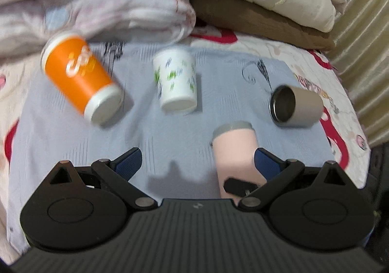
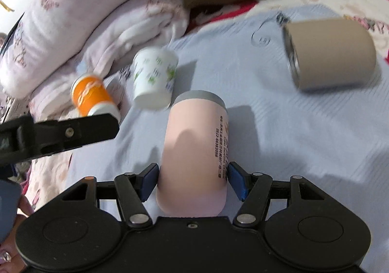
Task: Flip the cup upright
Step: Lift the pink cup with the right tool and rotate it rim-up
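A pink cup with a grey rim [image 2: 194, 149] lies on its side on the light blue cloth [image 2: 291, 141]. My right gripper [image 2: 193, 180] has its blue pads against both sides of the cup near its base. The cup also shows in the left wrist view [image 1: 237, 158], next to the right finger. My left gripper [image 1: 198, 163] is open and empty above the cloth; its finger shows in the right wrist view [image 2: 73, 133]. An orange cup [image 1: 81, 78], a white cup with green print [image 1: 176, 82] and a beige steel-lined cup [image 1: 295, 106] lie nearby.
Folded pink and white quilts [image 1: 97, 0] and brown and cream bedding [image 1: 267, 5] are stacked at the back. A floral bedsheet [image 1: 328, 78] lies under the blue cloth. A curtain [image 1: 364, 30] hangs at the right.
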Demonstrator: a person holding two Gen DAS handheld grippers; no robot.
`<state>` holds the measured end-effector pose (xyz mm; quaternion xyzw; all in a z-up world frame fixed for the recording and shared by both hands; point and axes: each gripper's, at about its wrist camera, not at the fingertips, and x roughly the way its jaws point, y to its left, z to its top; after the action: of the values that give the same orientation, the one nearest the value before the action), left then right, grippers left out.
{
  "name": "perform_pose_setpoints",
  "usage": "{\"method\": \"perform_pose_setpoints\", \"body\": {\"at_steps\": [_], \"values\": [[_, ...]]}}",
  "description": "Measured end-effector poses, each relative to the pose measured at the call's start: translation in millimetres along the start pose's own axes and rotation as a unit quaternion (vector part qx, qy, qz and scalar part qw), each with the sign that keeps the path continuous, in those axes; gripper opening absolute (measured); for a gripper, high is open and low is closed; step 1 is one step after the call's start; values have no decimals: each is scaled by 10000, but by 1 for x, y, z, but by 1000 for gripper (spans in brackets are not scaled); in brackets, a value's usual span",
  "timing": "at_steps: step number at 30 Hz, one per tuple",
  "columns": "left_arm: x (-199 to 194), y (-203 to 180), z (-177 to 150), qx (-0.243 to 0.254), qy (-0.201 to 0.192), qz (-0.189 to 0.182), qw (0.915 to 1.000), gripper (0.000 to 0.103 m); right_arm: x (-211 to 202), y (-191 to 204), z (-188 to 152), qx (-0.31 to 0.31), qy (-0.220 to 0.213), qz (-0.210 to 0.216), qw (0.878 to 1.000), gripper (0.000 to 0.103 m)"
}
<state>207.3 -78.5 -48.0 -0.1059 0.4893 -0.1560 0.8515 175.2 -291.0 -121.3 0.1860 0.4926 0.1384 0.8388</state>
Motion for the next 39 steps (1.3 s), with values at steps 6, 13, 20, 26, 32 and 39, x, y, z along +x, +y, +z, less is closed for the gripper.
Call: {"method": "perform_pose_setpoints", "body": {"at_steps": [6, 13, 20, 26, 32, 39], "values": [[-9, 20, -25, 56, 181, -176, 9997, 100, -1, 20, -22, 170, 203, 157, 9995, 67], [-4, 52, -36, -416, 268, -666, 9965, 99, 8, 42, -40, 261, 254, 283, 9989, 67], [12, 64, -37, -457, 496, -1091, 9917, 99, 13, 53, -41, 108, 232, 95, 9996, 68], [21, 61, -35, -211, 530, -1385, 9887, 99, 16, 65, -37, -371, 328, 31, 9988, 71], [34, 70, -32, -330, 563, -1609, 9848, 94, 18, 72, -33, -908, 430, 33, 9949, 78], [45, 83, -29, -546, 631, -1811, 9799, 80, 25, 73, -25, -1067, 286, 225, 9936, 78]]}}
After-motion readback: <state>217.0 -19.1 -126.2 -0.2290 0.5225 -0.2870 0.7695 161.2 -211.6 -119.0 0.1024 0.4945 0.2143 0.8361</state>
